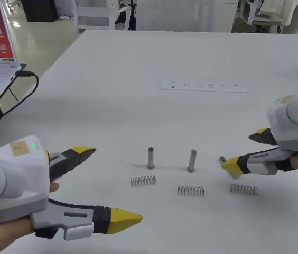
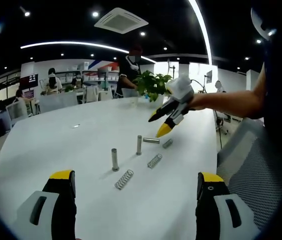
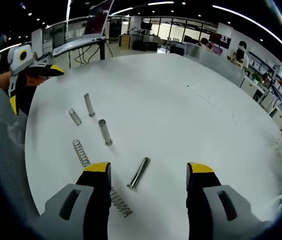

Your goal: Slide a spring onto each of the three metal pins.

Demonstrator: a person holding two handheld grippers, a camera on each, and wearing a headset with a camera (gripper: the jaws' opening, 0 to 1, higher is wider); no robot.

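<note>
The table (image 1: pixel 138 79) is smooth, matt white with a faint sheen. The pins (image 1: pixel 150 157) are smooth, bright polished metal, while the springs (image 1: pixel 143 181) are thin coiled metal wire, a duller grey. The left tongs (image 1: pixel 116 184) and right tongs (image 1: pixel 237 151) look like smooth matt plastic: pale grey shells, black arms, yellow tips.

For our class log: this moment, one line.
two pins upright; third pin lying; three springs loose; left gripper open; right gripper open

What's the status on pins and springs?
Left gripper, right gripper open, empty. Two pins upright, third pin flat near right jaws. Three springs flat on table, none threaded. Nothing blocking.
</note>
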